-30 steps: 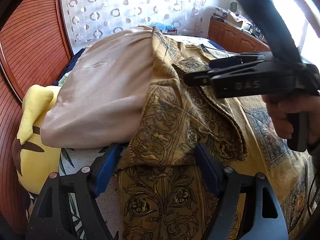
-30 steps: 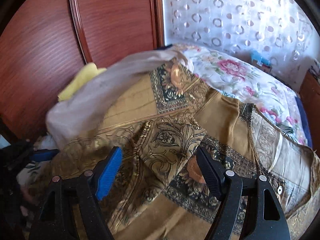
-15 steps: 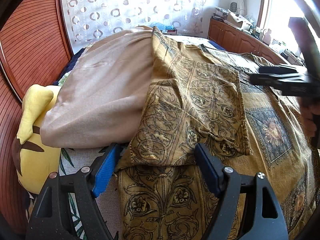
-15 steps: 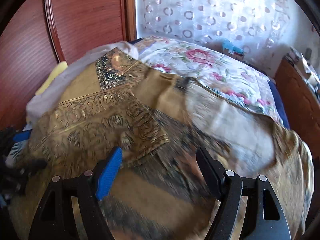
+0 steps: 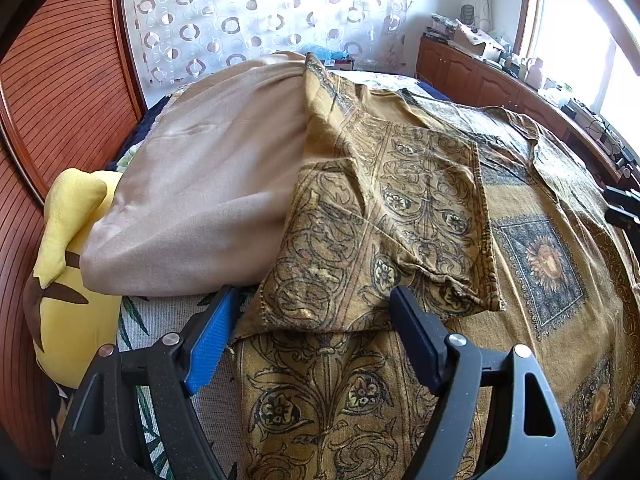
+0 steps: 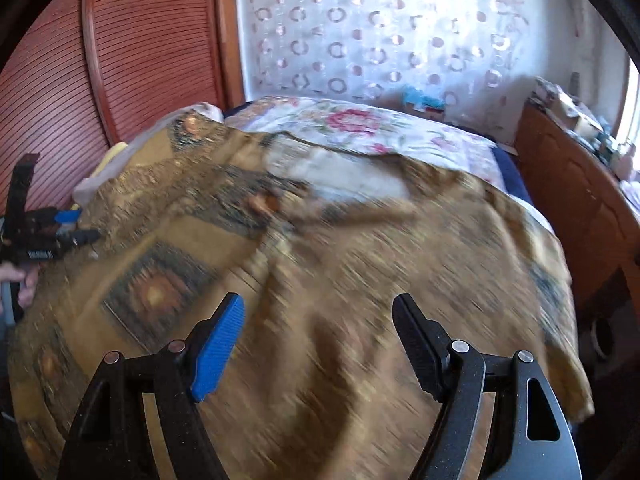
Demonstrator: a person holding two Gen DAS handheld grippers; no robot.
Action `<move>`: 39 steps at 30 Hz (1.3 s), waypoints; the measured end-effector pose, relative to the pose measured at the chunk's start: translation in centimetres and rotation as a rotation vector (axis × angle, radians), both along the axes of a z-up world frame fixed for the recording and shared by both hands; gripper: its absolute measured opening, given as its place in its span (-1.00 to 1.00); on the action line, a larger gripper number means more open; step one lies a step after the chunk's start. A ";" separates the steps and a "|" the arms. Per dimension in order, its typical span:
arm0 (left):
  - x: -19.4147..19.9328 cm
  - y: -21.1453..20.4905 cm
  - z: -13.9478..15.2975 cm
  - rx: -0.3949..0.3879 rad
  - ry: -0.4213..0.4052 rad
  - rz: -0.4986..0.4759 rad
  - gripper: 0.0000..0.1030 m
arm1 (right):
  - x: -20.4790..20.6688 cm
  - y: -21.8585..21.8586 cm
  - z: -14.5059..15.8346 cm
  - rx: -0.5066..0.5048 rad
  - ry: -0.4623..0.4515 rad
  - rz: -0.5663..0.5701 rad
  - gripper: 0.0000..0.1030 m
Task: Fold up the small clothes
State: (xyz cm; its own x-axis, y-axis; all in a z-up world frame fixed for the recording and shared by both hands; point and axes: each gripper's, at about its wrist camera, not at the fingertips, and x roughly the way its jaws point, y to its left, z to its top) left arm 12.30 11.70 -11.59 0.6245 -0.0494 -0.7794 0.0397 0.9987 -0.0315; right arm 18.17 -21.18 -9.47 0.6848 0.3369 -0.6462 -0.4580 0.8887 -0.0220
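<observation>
A mustard-gold garment point(image 5: 400, 216) with dark scroll print lies spread on the bed, one sleeve folded flat across its body. My left gripper point(image 5: 316, 332) is open and empty, low over the garment's near edge. My right gripper point(image 6: 318, 344) is open and empty above the garment's other side point(image 6: 340, 280), which is motion-blurred. The right gripper's tip point(image 5: 624, 204) shows at the right edge of the left wrist view. The left gripper point(image 6: 48, 236) shows at the far left of the right wrist view.
A beige pillow point(image 5: 208, 184) lies against the garment's left side, with a yellow plush toy point(image 5: 68, 264) beside it by the wooden headboard point(image 5: 48, 92). A floral bedspread point(image 6: 360, 124) lies beyond. A wooden cabinet point(image 6: 580, 200) stands at the right.
My right gripper let go of the sleeve, which now lies folded flat, and swung away to the right over the garment. My left gripper stayed in place.
</observation>
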 end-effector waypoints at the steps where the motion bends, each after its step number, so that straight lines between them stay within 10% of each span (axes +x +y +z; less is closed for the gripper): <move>1: 0.0 0.0 0.0 0.000 0.000 0.000 0.51 | -0.4 -0.7 -0.3 0.002 0.003 -0.016 0.52; 22: -0.4 -0.1 0.2 0.000 -0.002 0.012 0.52 | -3.2 -11.0 0.1 0.070 0.007 -0.367 0.52; 39: -3.1 -10.1 8.1 -0.066 -0.260 -0.081 0.52 | 2.1 -11.9 -1.3 0.318 0.168 -0.413 0.16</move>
